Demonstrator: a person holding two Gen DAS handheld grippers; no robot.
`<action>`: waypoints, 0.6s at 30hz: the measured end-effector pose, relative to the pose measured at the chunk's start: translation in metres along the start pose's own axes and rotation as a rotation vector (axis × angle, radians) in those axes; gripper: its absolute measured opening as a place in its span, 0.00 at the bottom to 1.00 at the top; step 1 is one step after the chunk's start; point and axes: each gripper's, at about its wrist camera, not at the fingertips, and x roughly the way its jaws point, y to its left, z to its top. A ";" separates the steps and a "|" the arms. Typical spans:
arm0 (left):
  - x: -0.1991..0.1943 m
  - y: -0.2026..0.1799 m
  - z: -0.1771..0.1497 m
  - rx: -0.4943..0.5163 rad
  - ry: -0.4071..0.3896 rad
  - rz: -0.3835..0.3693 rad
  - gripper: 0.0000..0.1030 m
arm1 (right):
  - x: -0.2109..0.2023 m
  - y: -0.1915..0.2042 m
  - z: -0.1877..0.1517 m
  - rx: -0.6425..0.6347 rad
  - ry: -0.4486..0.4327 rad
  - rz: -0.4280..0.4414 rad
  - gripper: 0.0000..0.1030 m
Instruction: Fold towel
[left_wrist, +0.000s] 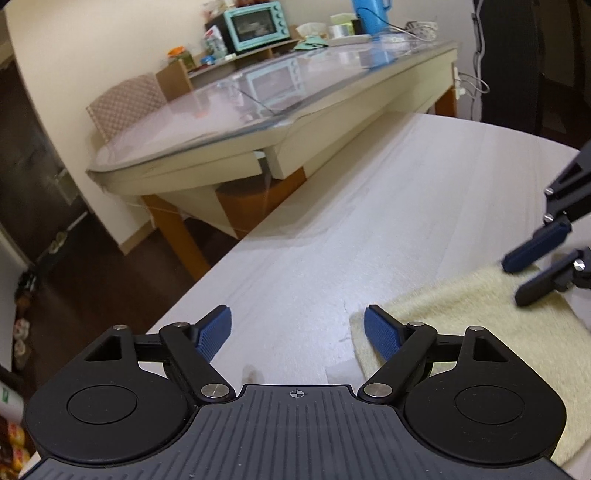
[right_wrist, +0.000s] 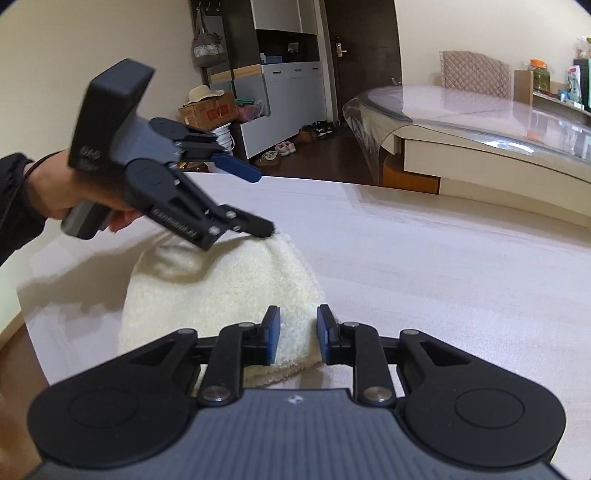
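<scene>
Nearest the left wrist camera, the left gripper (left_wrist: 297, 326) stands wide open, its blue ribbed pads spread apart over the pale wood-grain surface (left_wrist: 314, 229). Its right-hand pad overlaps the near corner of the cream fluffy towel (left_wrist: 472, 314), which lies folded flat on the surface at the lower right of this view. Seen from the right wrist camera, the same left gripper (right_wrist: 258, 203), held by the person's left hand (right_wrist: 62, 199), has its lower finger touching the far corner of the towel (right_wrist: 229, 291) while the upper finger is lifted clear.

The right gripper (right_wrist: 297, 338) is partly open, its two blue pads a short way apart with nothing clamped between them; the near edge of the towel lies just below and between them. From the left view the right gripper (left_wrist: 517, 277) hovers over the far end of the towel, fingers apart.

Beyond the surface stands a cream glass-topped dining table (left_wrist: 258, 110) carrying a mint-green toaster oven (left_wrist: 256, 24).
</scene>
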 end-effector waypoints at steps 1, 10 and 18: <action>-0.006 0.001 -0.001 -0.013 -0.009 0.010 0.81 | -0.005 0.004 -0.002 -0.012 -0.006 0.008 0.24; -0.086 -0.011 -0.049 -0.069 -0.056 0.025 0.82 | -0.051 0.064 -0.027 -0.202 -0.067 0.102 0.27; -0.080 -0.020 -0.083 -0.123 -0.029 0.068 0.82 | -0.050 0.084 -0.049 -0.257 -0.026 0.080 0.23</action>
